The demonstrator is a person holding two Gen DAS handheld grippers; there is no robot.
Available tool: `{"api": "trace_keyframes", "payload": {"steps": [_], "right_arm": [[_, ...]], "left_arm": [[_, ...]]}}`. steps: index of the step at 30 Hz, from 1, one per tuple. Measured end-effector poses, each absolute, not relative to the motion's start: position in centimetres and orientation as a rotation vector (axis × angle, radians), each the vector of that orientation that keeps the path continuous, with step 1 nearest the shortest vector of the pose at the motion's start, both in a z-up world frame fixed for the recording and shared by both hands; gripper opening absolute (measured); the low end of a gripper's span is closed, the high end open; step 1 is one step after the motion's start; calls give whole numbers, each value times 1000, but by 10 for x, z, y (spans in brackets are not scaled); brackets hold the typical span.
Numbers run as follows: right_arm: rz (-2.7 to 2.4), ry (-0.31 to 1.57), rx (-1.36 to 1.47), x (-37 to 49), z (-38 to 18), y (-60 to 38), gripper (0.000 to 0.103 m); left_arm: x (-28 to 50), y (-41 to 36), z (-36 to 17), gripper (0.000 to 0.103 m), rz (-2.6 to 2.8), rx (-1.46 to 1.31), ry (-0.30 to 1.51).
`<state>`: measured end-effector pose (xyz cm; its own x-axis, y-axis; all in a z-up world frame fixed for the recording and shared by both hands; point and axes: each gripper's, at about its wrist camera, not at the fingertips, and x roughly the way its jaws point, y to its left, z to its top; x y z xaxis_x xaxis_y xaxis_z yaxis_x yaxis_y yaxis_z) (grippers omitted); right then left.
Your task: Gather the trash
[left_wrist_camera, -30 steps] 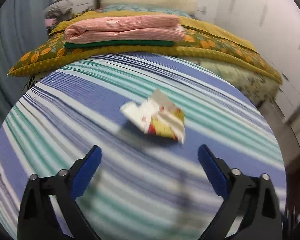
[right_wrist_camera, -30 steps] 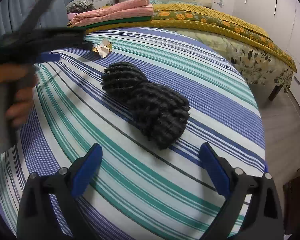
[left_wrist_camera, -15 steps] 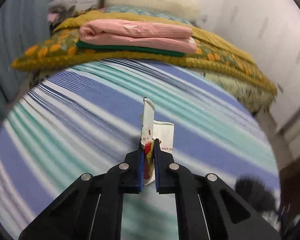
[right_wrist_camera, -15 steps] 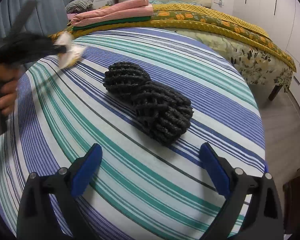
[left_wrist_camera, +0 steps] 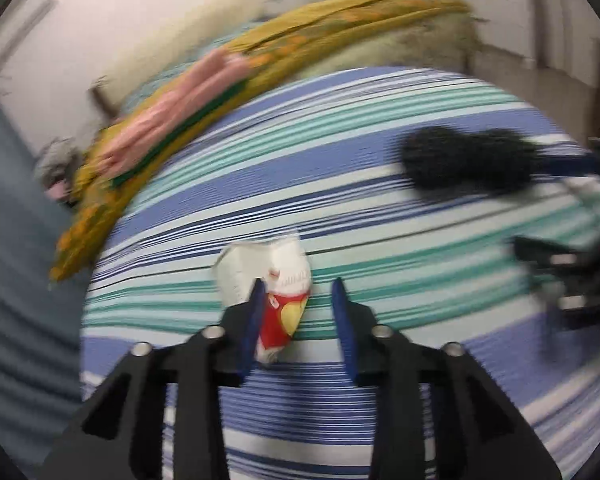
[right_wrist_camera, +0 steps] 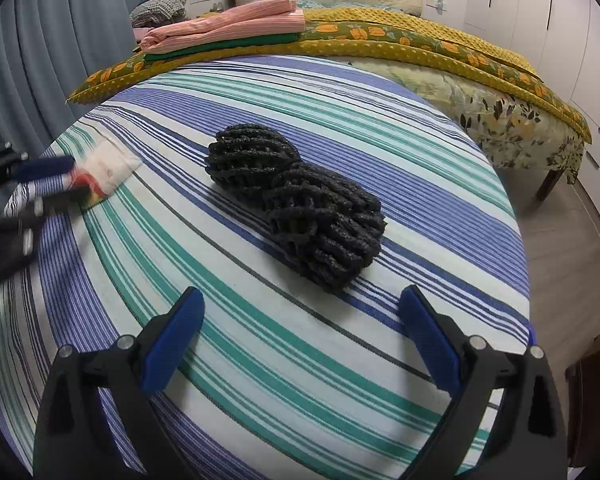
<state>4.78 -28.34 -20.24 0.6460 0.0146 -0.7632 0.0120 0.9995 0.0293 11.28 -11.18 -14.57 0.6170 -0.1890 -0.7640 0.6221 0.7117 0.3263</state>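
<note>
At the left edge of the striped round counter (right_wrist_camera: 284,360), the left tool (left_wrist_camera: 296,316) has the crumpled wrapper (left_wrist_camera: 276,292) between its blue pads. Its jaws have just been opening, and they now stand partly apart: the wrapper lies against the left pad while the right pad is clear of it, so the grip looks released or nearly so. In the right wrist view the wrapper (right_wrist_camera: 108,168) sits at the counter's left edge, but blur hides whether it rests on the cloth.

Toward the middle lies the black mesh bundle (right_wrist_camera: 296,208), untouched; whether it counts as trash I cannot tell. The right tool (right_wrist_camera: 300,336) hangs over the near edge, jaws wide and empty.

So the task seems early: one piece handled, no bin or bag in view.

A second ago the wrapper lay loose toward the far left of the counter before open jaws; half a second ago the jaws were clamped on it. It has since been carried toward the near-left edge, and the left view is now tilted.
</note>
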Motion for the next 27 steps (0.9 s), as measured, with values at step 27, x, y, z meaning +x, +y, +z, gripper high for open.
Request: {"api": "trace_keyframes", "payload": {"steps": [27], "right_arm": [[-4,867,34,46,-202,-285,95]], "left_arm": [[183,-45,-166,45,-409,194,956]]}}
